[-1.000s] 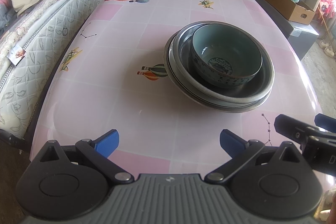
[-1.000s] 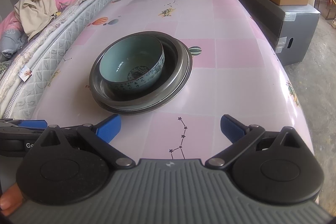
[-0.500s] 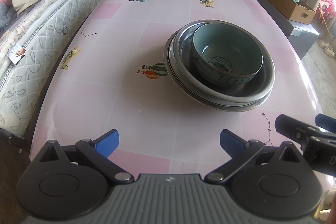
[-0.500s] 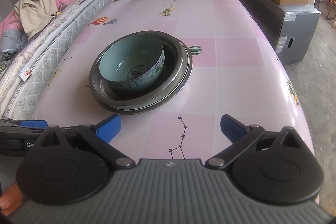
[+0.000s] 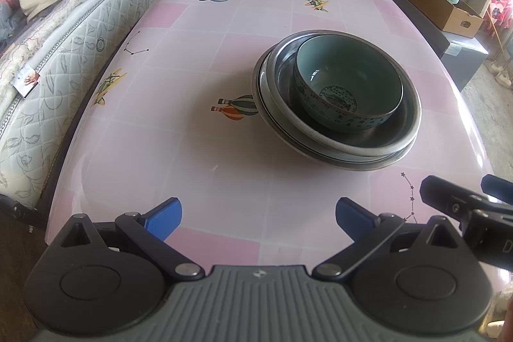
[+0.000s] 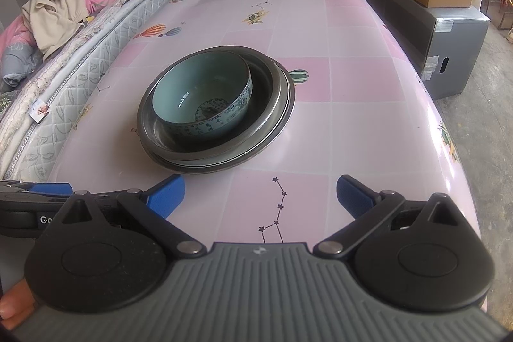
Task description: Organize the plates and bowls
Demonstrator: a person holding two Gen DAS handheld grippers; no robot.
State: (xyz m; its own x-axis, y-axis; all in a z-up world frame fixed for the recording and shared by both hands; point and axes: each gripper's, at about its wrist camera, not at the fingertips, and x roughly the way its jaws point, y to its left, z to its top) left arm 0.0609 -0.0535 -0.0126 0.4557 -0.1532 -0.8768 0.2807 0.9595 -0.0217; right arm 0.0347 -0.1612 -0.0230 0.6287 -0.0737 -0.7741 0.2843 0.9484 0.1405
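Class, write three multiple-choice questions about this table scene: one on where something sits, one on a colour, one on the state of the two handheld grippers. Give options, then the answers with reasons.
1. Where is the patterned teal ceramic bowl?
A. inside the stacked grey metal plates
B. on the mattress
C. in the cardboard box

2. What colour are the pads on the fingers?
A. red
B. blue
C. green

3. How do the left gripper and right gripper stand?
A. both open, holding nothing
B. both shut on the bowl
C. one holds a plate

Answers: 1 A, the plate rims ring the bowl; 2 B, the pads are blue in both views; 3 A, bare pink tablecloth shows between the spread fingers.
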